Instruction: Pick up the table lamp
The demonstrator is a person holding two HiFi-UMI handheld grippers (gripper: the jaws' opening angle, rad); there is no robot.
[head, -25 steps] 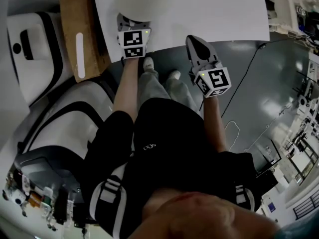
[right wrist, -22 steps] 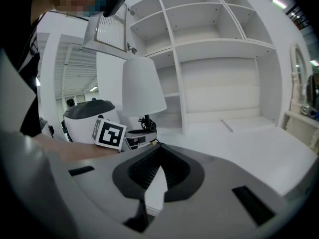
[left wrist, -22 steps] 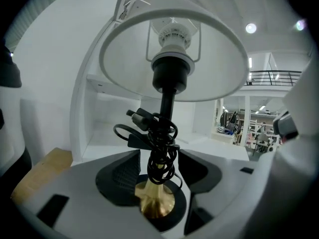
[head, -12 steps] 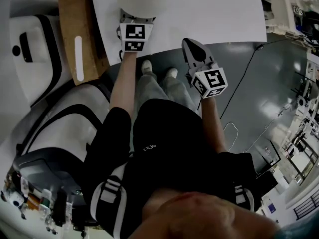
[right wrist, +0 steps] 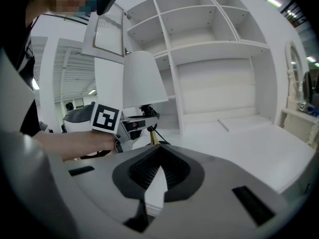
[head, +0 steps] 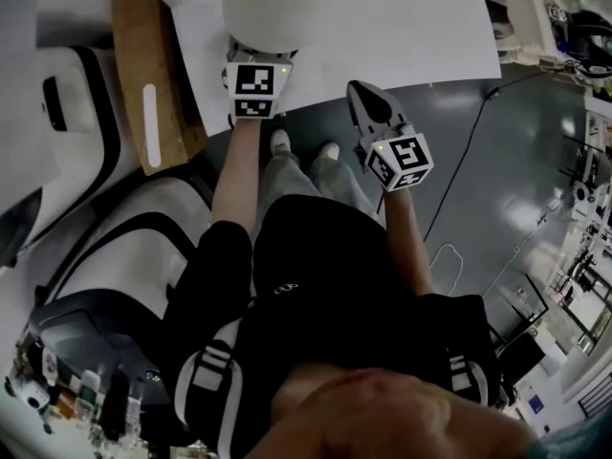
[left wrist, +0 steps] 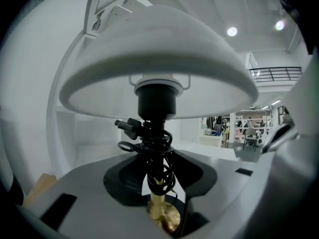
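Note:
The table lamp has a white shade (left wrist: 159, 59), a black socket (left wrist: 156, 101) and a brass stem (left wrist: 160, 210) with black cord wound round it. It stands at the white table's near edge, and the head view shows its shade (head: 273, 12) from above. My left gripper (left wrist: 157, 168) reaches in under the shade with its jaws closing. The stem is between them, and a sliver of gap shows beside it. My right gripper (right wrist: 158, 156) is shut with nothing in it. It hangs to the right of the lamp (right wrist: 142, 78), well apart from it.
The white table (head: 411, 27) runs across the top of the head view, with a wooden board (head: 153, 75) at its left. White shelving (right wrist: 214, 59) rises behind the table. White and black padded units (head: 76, 113) lie left, and a thin cable (head: 469, 161) crosses the grey floor on the right.
The left gripper stays under the lamp shade, and more of the shade shows above its cube. The right gripper has shifted only slightly.

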